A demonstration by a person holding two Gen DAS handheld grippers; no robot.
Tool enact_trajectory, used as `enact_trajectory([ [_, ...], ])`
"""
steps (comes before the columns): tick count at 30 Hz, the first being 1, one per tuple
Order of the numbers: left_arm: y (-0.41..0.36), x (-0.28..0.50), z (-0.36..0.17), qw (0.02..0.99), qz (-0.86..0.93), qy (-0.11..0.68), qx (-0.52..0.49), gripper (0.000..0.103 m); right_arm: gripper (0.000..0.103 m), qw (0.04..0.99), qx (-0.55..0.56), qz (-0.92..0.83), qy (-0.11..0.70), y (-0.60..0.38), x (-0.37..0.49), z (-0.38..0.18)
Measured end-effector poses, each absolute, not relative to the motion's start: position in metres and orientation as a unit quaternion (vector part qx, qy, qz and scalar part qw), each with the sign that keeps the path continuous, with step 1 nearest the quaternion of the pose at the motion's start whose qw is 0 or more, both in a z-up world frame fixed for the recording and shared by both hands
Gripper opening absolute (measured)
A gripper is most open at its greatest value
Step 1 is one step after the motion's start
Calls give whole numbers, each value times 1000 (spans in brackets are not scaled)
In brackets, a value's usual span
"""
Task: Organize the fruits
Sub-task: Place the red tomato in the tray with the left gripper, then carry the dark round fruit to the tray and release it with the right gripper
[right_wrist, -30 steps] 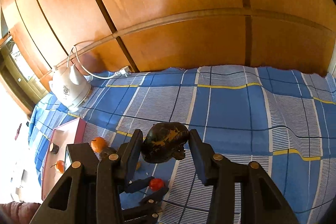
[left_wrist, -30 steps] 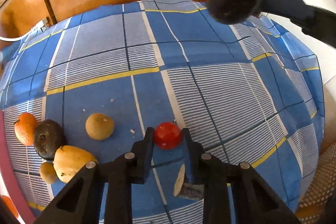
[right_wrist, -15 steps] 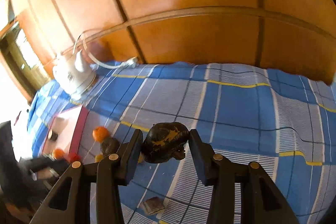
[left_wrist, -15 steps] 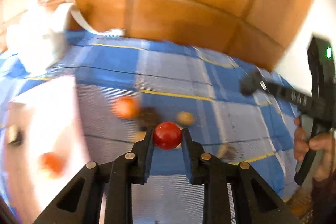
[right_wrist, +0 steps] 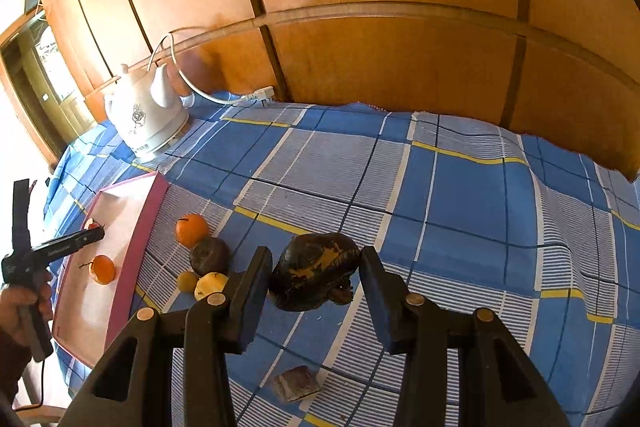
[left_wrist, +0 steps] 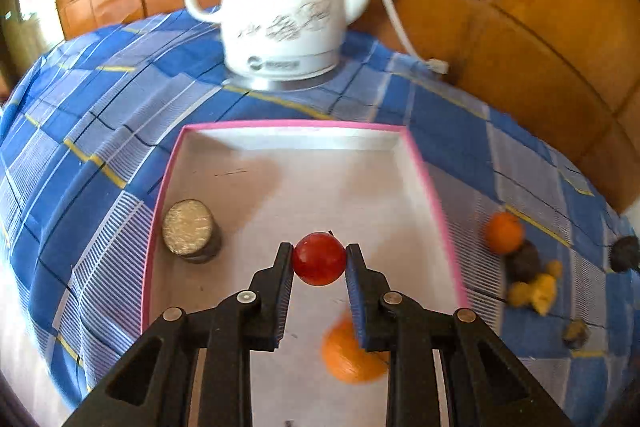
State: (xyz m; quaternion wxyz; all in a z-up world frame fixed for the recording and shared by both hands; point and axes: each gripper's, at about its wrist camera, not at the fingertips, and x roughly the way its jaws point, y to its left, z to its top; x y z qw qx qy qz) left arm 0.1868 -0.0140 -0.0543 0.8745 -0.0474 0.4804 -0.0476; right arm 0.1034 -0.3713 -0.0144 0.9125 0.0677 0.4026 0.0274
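My left gripper is shut on a small red fruit and holds it above the pink-rimmed white tray. An orange and a round dark slice lie in the tray. My right gripper is shut on a dark brown fruit with yellow marks, held above the blue checked cloth. From the right wrist view the left gripper shows over the tray. An orange, a dark fruit and small yellow fruits lie beside the tray.
A white kettle with a cord stands behind the tray, against the wooden wall. A small cut piece lies on the cloth near the front. The loose fruits also show right of the tray.
My left gripper has carried the red fruit from the cloth leftward to above the tray. My right gripper has kept hold of the dark fruit and shifted a little.
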Motion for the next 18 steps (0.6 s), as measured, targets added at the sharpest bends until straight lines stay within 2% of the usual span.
enact_trajectory([
  [2, -13, 190, -61, 872, -37, 486, -42, 27, 46, 911, 66, 26, 407, -372, 106, -16],
  [5, -13, 190, -64, 871, -36, 488, -45, 41, 46, 910, 68, 24, 407, -373, 106, -17],
  [6, -12, 186, -63, 873, -32, 485, -45, 49, 46, 911, 67, 25, 407, -373, 106, -17],
  [11, -9, 161, -44, 888, -10, 458, -42, 66, 46, 910, 60, 31, 410, -369, 107, -19],
  [16, -9, 123, -23, 911, 14, 413, -12, 91, 46, 904, 36, 65, 420, -349, 107, -25],
  [18, -9, 110, -17, 915, 17, 403, -10, 96, 46, 898, 26, 80, 431, -339, 107, -29],
])
